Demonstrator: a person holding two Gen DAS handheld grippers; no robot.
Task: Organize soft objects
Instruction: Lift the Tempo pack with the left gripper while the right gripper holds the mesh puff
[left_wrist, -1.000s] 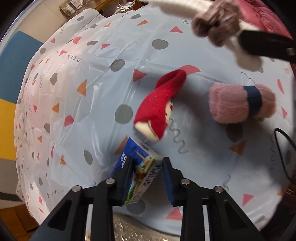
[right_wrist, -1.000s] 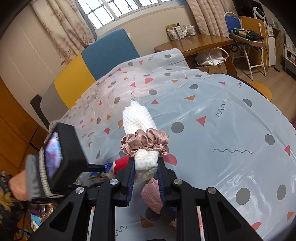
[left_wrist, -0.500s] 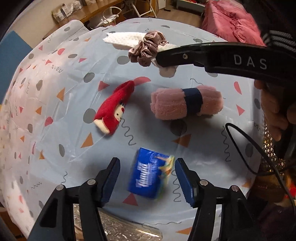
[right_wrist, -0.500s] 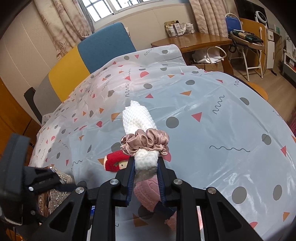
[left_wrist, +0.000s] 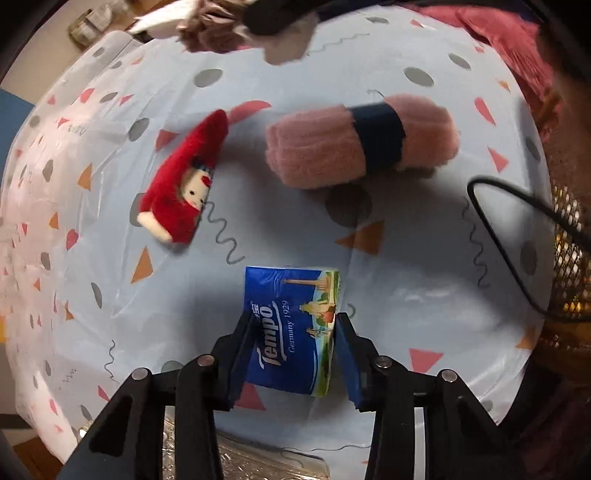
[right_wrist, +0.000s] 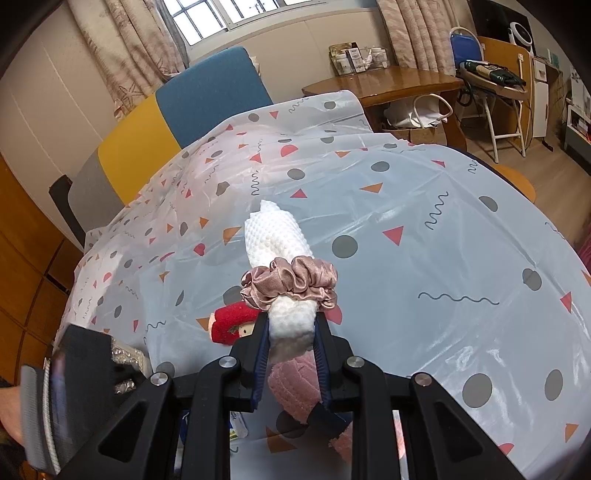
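Observation:
A blue Tempo tissue pack (left_wrist: 290, 295) lies flat on the patterned tablecloth (left_wrist: 406, 277). My left gripper (left_wrist: 293, 321) points straight down over it, jaws closing, with both pads against the pack's long sides. A red plush doll (left_wrist: 181, 181) lies to the upper left and a rolled pink towel with a navy band (left_wrist: 332, 151) to the upper right. My right gripper (right_wrist: 291, 332) is shut on a rolled white towel (right_wrist: 277, 236) ringed by a pink scrunchie (right_wrist: 291, 284), held above the doll (right_wrist: 231, 325) and pink roll (right_wrist: 295, 380).
A shiny silver box (left_wrist: 240, 461) sits at the table's near edge. A gold mesh basket (left_wrist: 569, 258) and a black cable (left_wrist: 509, 229) are at the right. A blue and yellow chair (right_wrist: 207, 96) and a wooden table (right_wrist: 388, 81) stand beyond.
The left gripper let go of the tissue pack it held on edge; the pack fell flat. The jaws opened wide, came down and closed on its sides. The right gripper has kept still.

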